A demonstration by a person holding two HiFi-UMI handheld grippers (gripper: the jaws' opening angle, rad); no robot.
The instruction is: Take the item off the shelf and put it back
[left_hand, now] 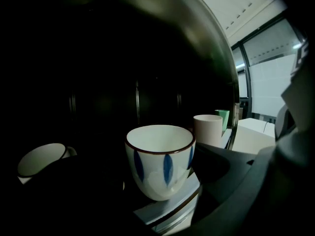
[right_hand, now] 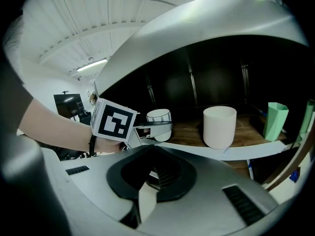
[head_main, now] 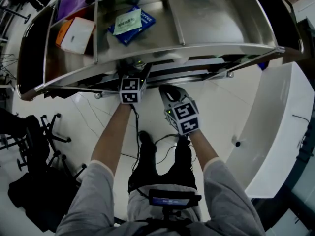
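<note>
**Left gripper** (head_main: 130,86). The marker cube sits at centre frame in the head view; the jaws reach in under the top of the steel shelf unit (head_main: 216,23). In the left gripper view the jaws are set wide, one on each side of the blue-striped cup (left_hand: 160,163). The right gripper view shows the near jaw lying along the cup's side and reaching past it. The left jaw is lost in the dark, so it cannot be determined whether the pads press on the cup.

**Blue-striped cup.** White, brown rim, blue leaf strokes. It stands upright at centre frame in the left gripper view, at the front edge of the lower board (right_hand: 189,133).

**Right gripper** (head_main: 169,92). It is just right of the left gripper in the head view, in front of the shelf edge. Its own view shows the jaws closed together with nothing between them.

**Other items on the lower board**
- The plain white cup (right_hand: 219,127) is upright, right of the blue-striped cup and apart from it.
- The green container (right_hand: 274,121) is at the right of the frame, beyond the plain white cup.
- A white mug (left_hand: 42,159) is at the lower left of the left gripper view, partly in shadow.

**Top surface (upper part of the head view)**
- A blue packet (head_main: 132,23) lies near the centre.
- An orange-and-white box (head_main: 75,34) lies at the left.
- A purple item (head_main: 74,4) lies above the box.
</note>
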